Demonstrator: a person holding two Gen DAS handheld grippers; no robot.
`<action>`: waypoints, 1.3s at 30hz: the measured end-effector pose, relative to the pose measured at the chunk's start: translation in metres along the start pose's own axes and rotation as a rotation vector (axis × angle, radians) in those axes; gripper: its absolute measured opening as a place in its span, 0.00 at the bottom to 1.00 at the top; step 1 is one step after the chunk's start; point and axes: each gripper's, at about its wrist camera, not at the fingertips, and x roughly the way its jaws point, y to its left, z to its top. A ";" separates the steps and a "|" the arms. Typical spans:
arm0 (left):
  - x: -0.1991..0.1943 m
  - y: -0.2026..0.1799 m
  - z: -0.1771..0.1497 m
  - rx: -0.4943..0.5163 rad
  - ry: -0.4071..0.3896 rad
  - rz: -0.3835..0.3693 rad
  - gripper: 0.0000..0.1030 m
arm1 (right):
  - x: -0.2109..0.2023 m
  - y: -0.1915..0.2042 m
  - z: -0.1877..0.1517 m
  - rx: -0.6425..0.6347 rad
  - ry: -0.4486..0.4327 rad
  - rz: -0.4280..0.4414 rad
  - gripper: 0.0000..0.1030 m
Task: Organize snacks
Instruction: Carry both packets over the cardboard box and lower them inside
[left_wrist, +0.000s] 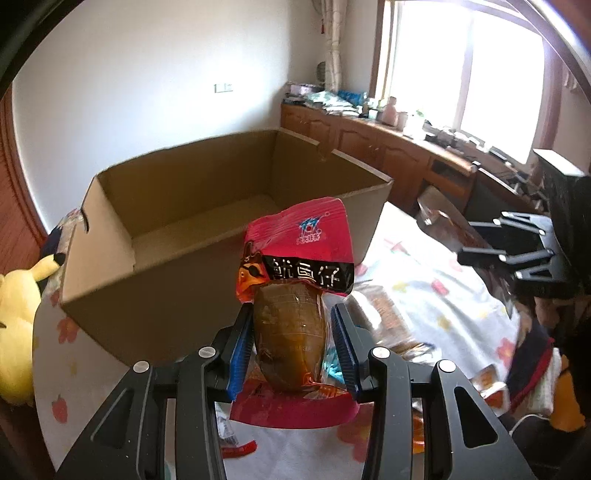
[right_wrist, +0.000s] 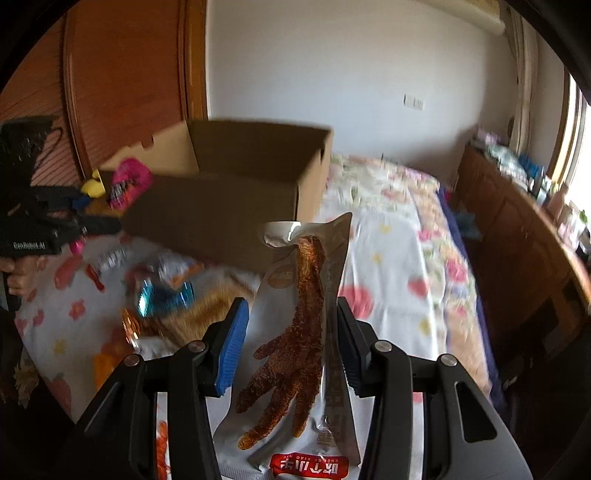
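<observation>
We see our left tool (left_wrist: 291, 343) pinching a red squid snack packet (left_wrist: 295, 295) between its blue pads, held upright in front of the open cardboard box (left_wrist: 155, 273) on the floral bedsheet (left_wrist: 424, 280). Our right tool (right_wrist: 291, 343) grips a silver chicken-foot snack pouch (right_wrist: 306, 332), also raised before the box. More snack packets (right_wrist: 162, 291) lie scattered on the bed near the box. A yellow Pikachu plush (left_wrist: 18, 325) sits to the box's left.
</observation>
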 end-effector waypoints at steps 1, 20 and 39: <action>-0.002 -0.001 0.001 0.004 -0.004 -0.003 0.42 | -0.005 0.002 0.006 -0.012 -0.017 0.000 0.46; -0.040 0.005 0.016 0.049 -0.103 0.048 0.42 | 0.003 0.039 0.087 -0.148 -0.177 0.091 0.47; 0.007 0.022 0.022 -0.037 -0.055 0.129 0.42 | 0.079 0.033 0.128 -0.145 -0.126 0.121 0.47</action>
